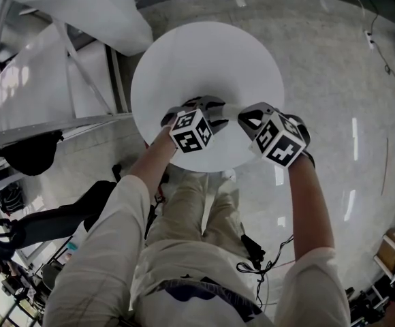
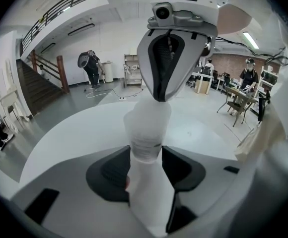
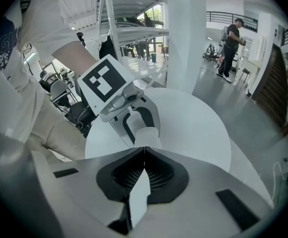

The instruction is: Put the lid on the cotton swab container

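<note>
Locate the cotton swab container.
In the left gripper view the container sits centre, clamped in the left gripper, just below the right gripper, over the white table.

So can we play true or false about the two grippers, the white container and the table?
1. The table is round and white. True.
2. The left gripper has the cotton swab container clamped between its jaws. True.
3. The right gripper has its jaws wide open. False: its jaws are closed together.
4. The container lies alone at the table's far edge. False: it sits between the left gripper's jaws, and the right gripper's tip is right by its top.
5. The container is bright red. False: it is a cloudy white.
</note>
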Demonstrator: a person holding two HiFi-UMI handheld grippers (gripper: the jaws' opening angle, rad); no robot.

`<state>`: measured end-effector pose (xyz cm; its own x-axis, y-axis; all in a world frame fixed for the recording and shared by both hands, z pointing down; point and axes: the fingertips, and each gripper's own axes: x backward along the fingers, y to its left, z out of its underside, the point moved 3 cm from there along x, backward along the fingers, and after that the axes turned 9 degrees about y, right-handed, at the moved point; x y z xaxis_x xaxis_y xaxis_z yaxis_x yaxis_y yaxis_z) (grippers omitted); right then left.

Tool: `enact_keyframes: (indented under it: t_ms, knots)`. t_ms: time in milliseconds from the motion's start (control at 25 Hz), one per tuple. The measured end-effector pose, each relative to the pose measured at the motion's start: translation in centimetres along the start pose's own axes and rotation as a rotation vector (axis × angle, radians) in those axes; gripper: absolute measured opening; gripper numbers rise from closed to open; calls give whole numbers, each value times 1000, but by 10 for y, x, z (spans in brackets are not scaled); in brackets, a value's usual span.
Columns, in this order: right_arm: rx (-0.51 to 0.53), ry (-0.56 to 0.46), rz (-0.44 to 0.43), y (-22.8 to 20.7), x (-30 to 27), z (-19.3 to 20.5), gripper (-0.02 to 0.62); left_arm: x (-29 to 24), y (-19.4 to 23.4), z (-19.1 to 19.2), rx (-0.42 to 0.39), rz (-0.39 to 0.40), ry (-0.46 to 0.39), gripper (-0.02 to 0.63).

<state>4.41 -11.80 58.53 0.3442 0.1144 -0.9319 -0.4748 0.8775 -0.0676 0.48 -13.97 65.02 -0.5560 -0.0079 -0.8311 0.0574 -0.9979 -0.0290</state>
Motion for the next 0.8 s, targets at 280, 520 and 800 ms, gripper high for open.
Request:
enact_keyframes:
  t_ms: [280,520,800]
  knots:
    - [-26,-87,-6,0,2,1,12,0,-1,4,-5,-8,11,196]
    - [-139,-199,-10,-5,7,3,11,8,3,8,32,-50,-7,198]
    - [-244,-342,33,-3,25,2,11,50,2,8,158,-149,-76,198]
